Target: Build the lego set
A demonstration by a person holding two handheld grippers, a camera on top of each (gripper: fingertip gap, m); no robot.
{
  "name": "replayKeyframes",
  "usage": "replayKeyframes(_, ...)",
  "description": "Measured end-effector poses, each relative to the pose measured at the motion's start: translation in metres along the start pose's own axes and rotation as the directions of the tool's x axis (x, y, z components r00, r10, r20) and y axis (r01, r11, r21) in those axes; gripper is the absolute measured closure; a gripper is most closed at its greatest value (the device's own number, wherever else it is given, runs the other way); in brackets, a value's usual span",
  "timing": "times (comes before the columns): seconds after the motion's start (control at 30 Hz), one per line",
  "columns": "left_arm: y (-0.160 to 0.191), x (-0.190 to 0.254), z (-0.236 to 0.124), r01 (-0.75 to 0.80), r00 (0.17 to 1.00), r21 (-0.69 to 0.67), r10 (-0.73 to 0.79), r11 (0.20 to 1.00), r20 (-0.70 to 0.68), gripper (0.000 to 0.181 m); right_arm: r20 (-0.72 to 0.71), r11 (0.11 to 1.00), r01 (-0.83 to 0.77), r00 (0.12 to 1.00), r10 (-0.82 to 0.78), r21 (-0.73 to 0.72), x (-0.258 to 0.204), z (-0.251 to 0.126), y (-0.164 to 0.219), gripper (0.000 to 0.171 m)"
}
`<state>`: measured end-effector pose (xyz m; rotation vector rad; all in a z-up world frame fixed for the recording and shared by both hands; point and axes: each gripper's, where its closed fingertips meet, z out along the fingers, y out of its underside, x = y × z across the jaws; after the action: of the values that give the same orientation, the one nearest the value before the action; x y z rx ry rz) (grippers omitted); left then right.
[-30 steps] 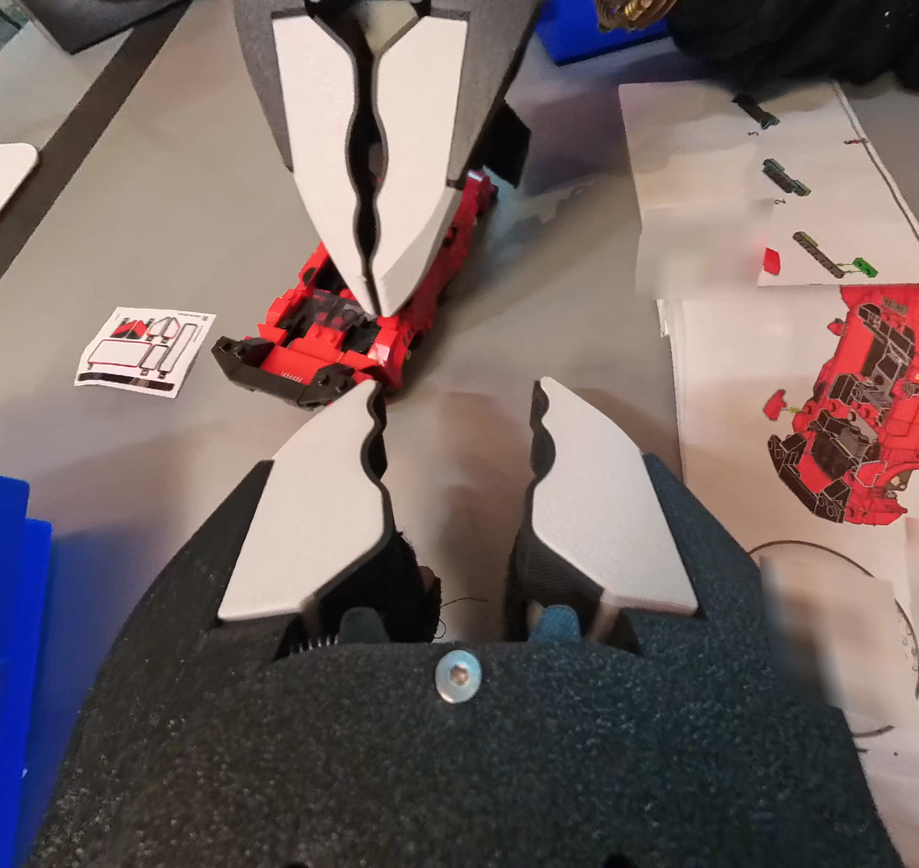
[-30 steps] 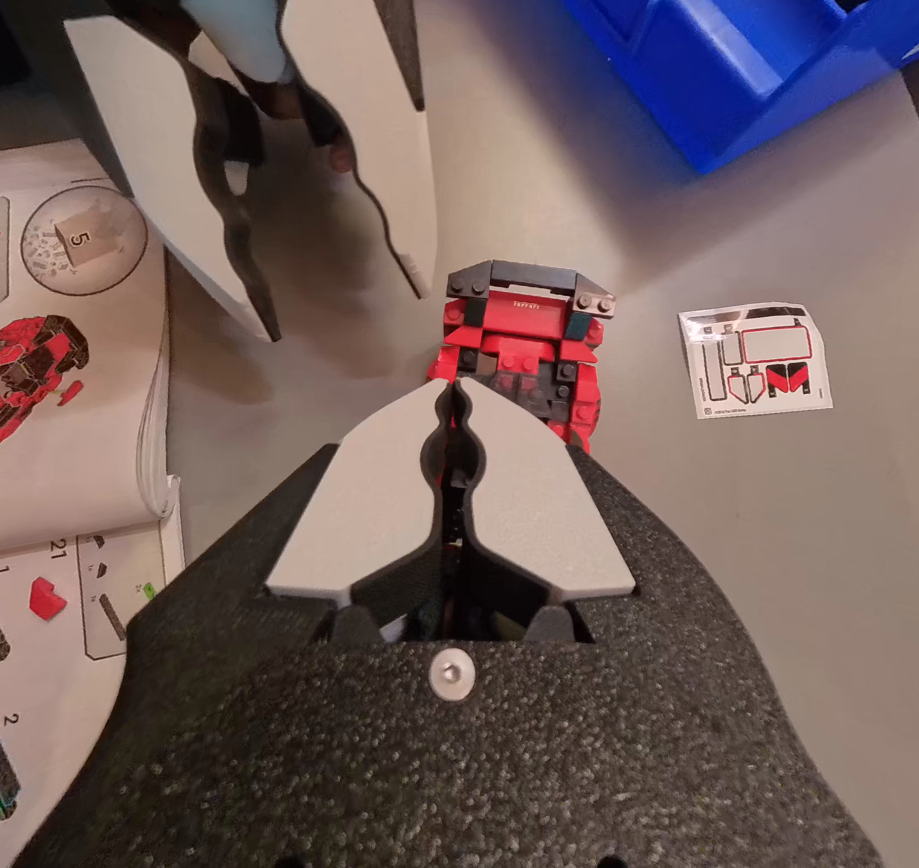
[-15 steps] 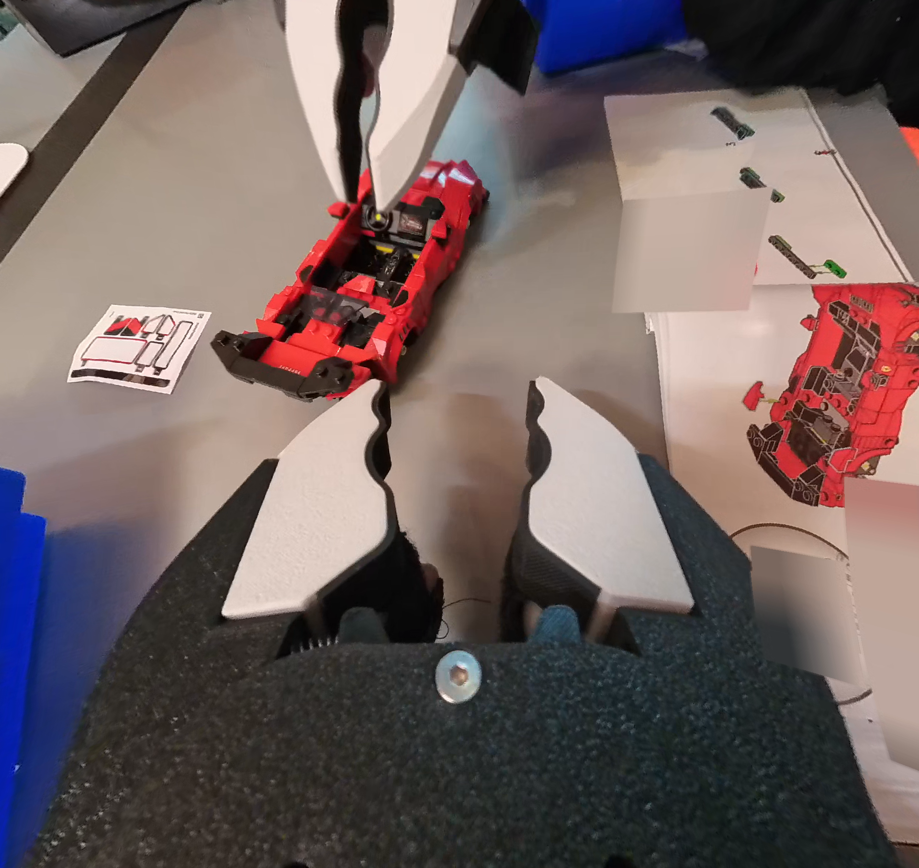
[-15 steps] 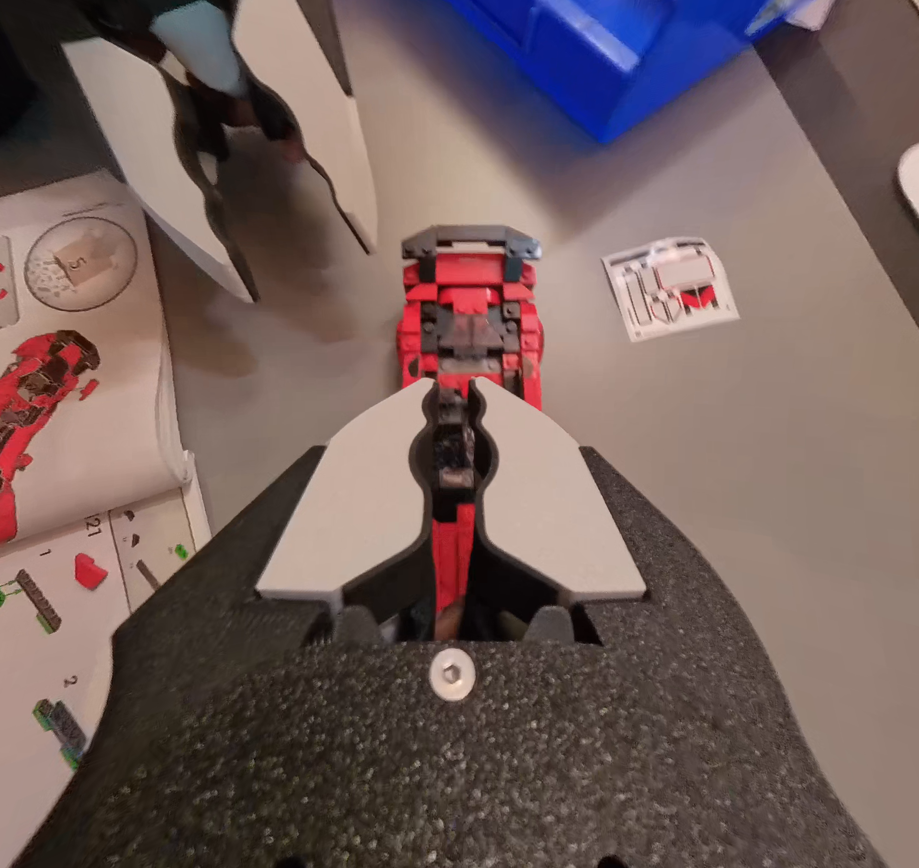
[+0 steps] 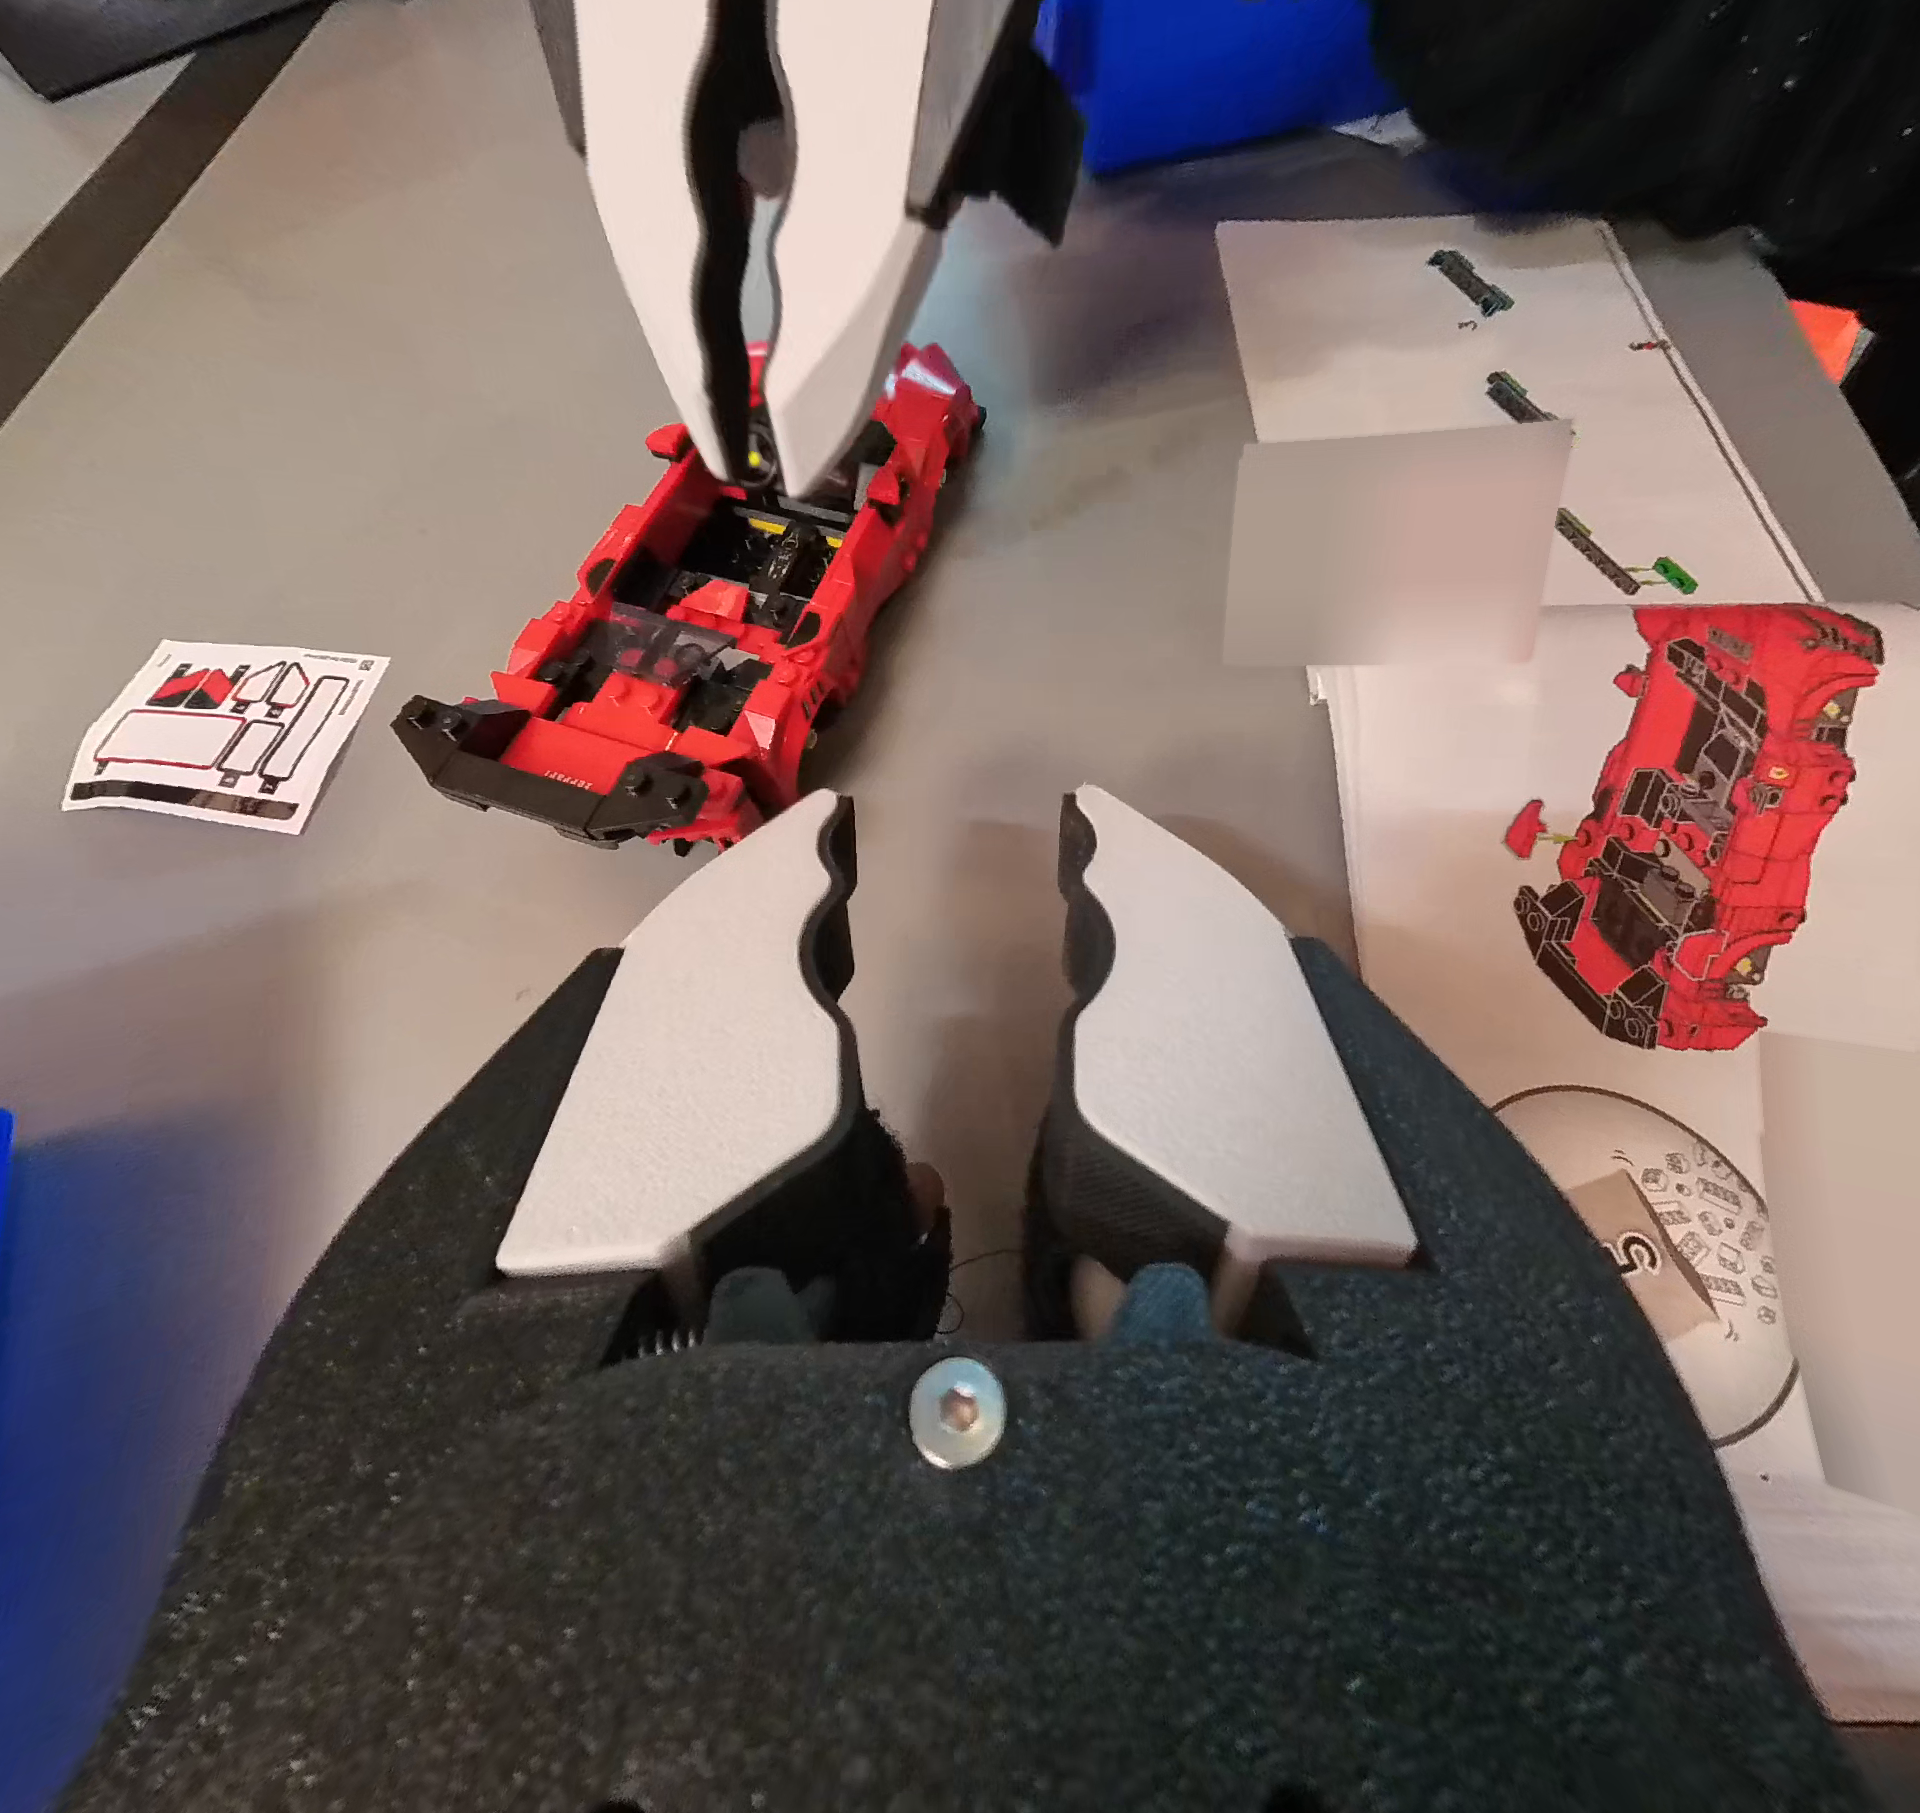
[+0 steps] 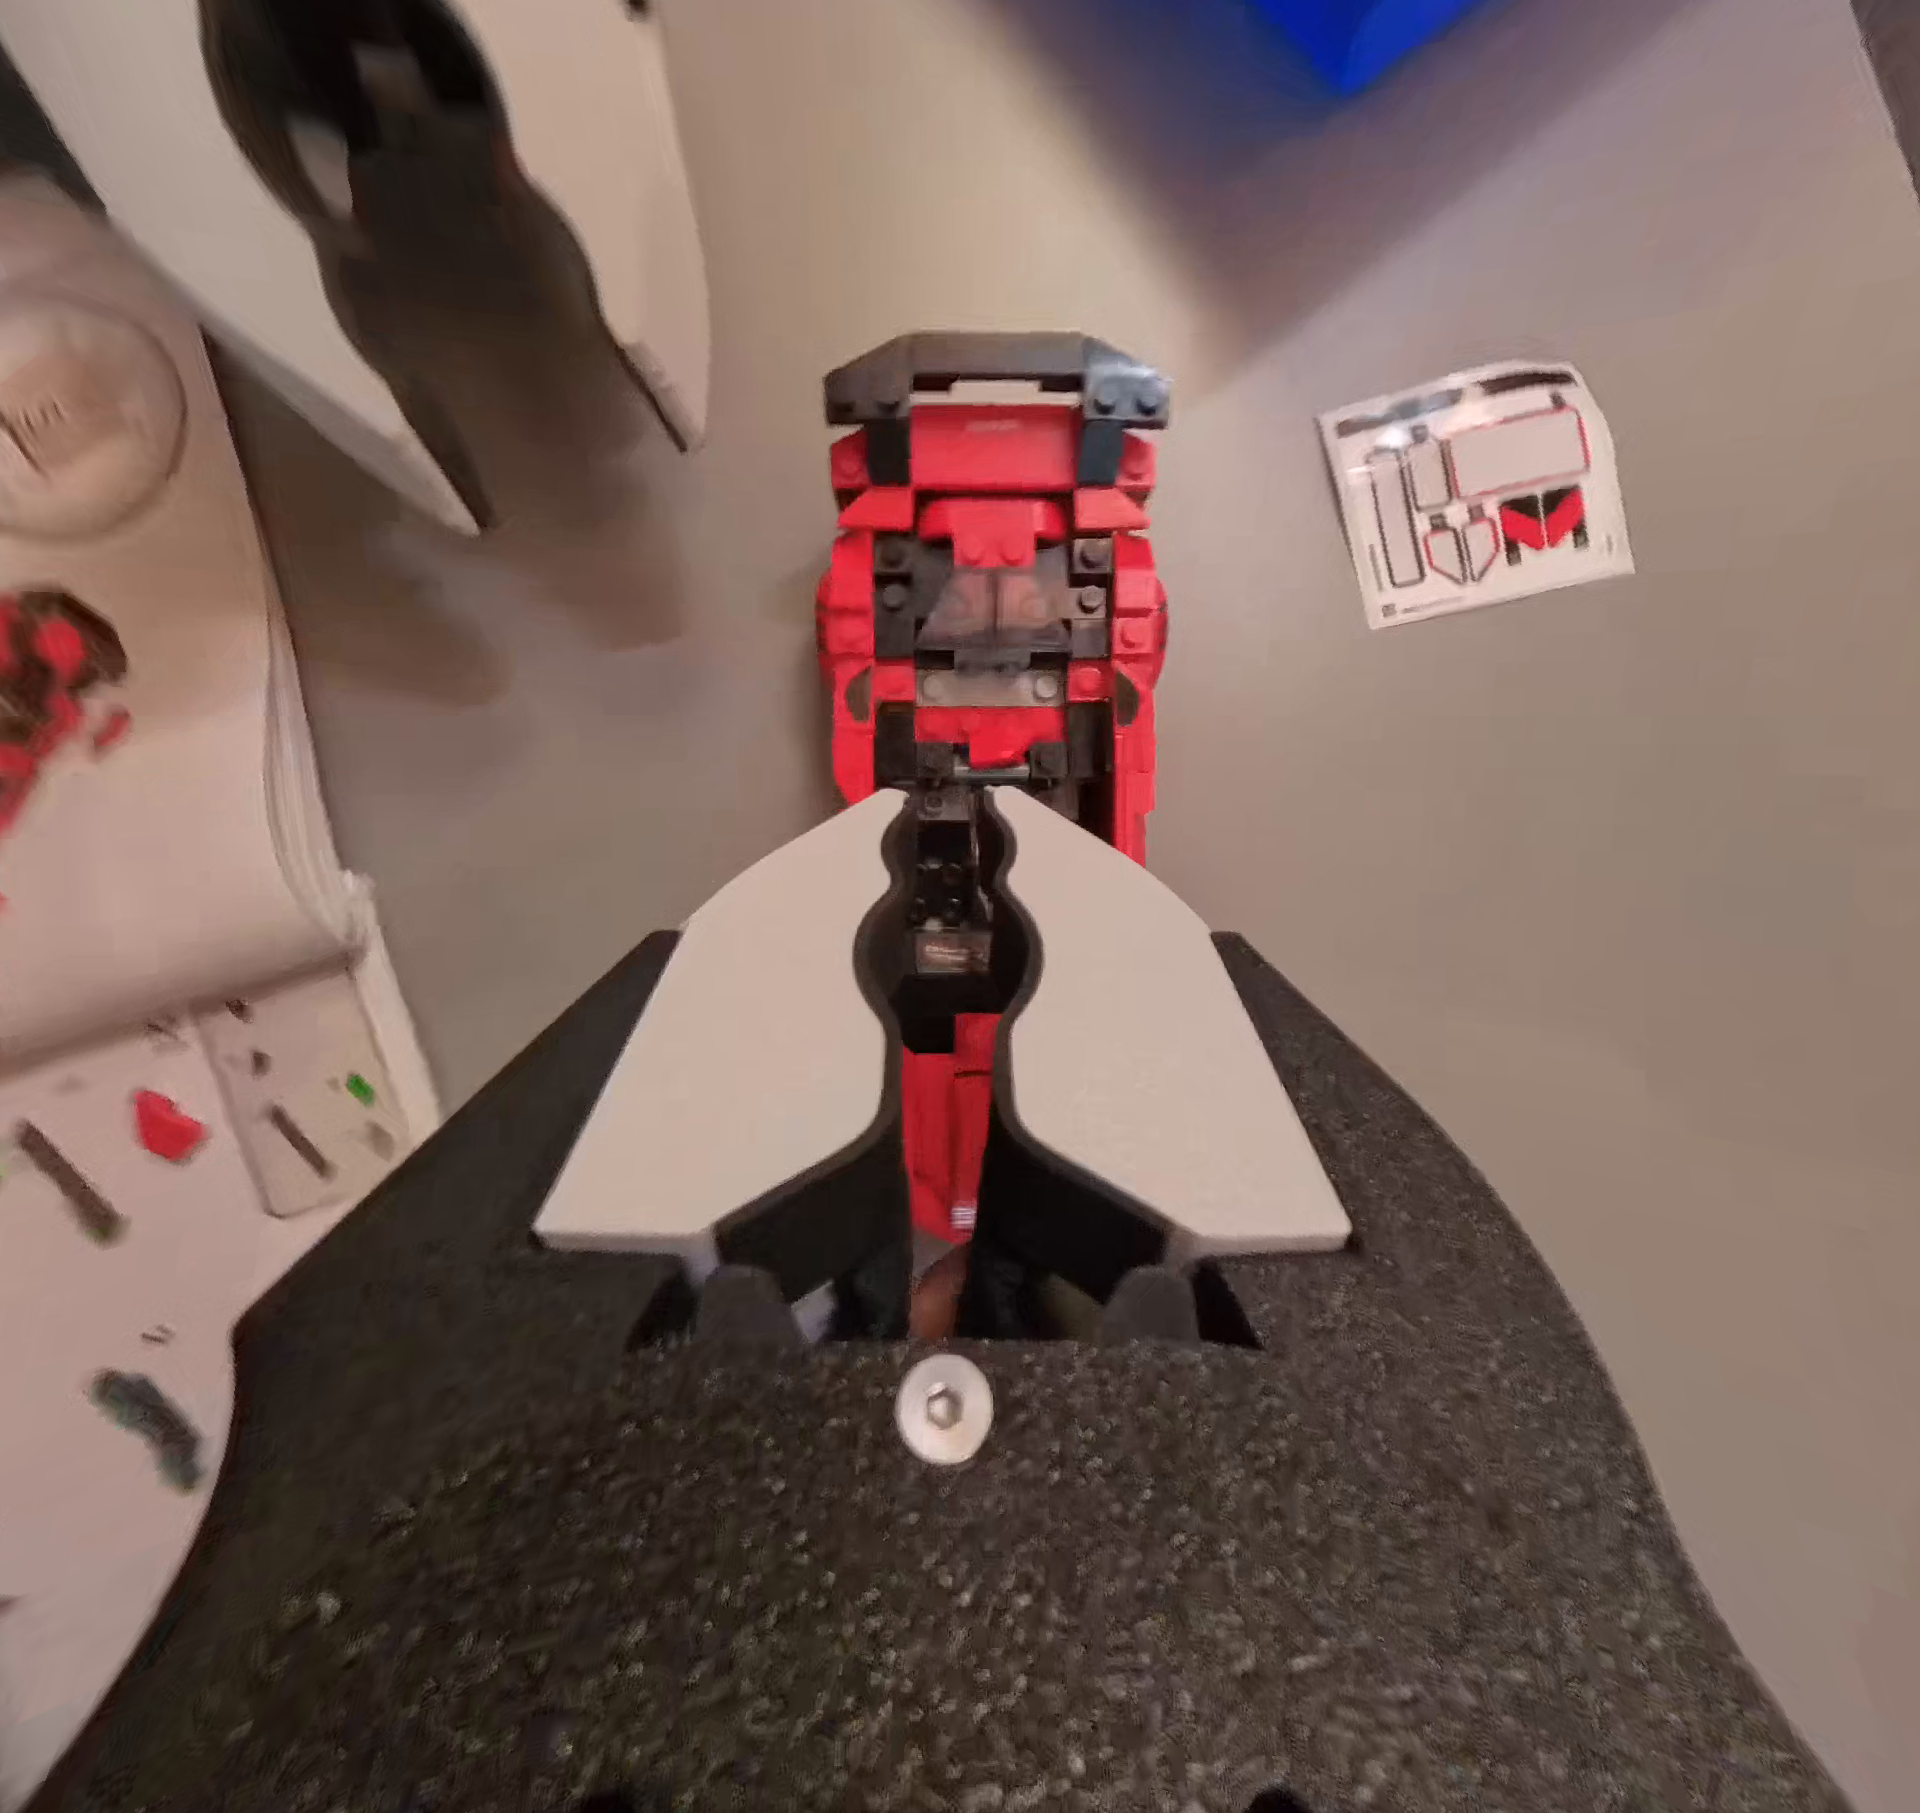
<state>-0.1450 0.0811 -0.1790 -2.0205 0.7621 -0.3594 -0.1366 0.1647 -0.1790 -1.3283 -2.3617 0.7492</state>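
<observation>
On the grey table (image 5: 312, 329), right tool (image 6: 943, 799) tips over the lego car's (image 5: 727, 620) cockpit.

Glossy red and black plastic lego car (image 5: 717, 641) on a smooth matt grey table (image 5: 312, 361). Paper sticker sheet (image 5: 223, 735). Left gripper (image 5: 956, 828): rough black foam-like body, matt grey fingers (image 5: 717, 1036).

On our counter (image 5: 312, 392), the Lego car (image 5: 717, 620) sits between the sticker sheet (image 5: 223, 735) at left and the open instruction booklet (image 5: 1558, 828) at right, our right tongs (image 5: 750, 454) over its cockpit, left tongs (image 5: 956, 818) just before its bumper.
</observation>
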Motion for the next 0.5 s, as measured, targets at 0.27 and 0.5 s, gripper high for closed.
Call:
replayKeyframes(0.27,-0.004,0.0,0.001,-0.01,1.0,0.019,0.009,1.0,0.015,0.141,0.028,0.985,0.165,0.986,-0.164,-0.048,0.01,0.015,-0.004,0.154)
replayKeyframes(0.5,-0.005,0.003,0.003,-0.013,1.0,0.015,0.013,1.0,0.003,0.139,0.068,0.993,0.109,0.992,-0.106,-0.04,0.011,0.023,-0.002,0.155)
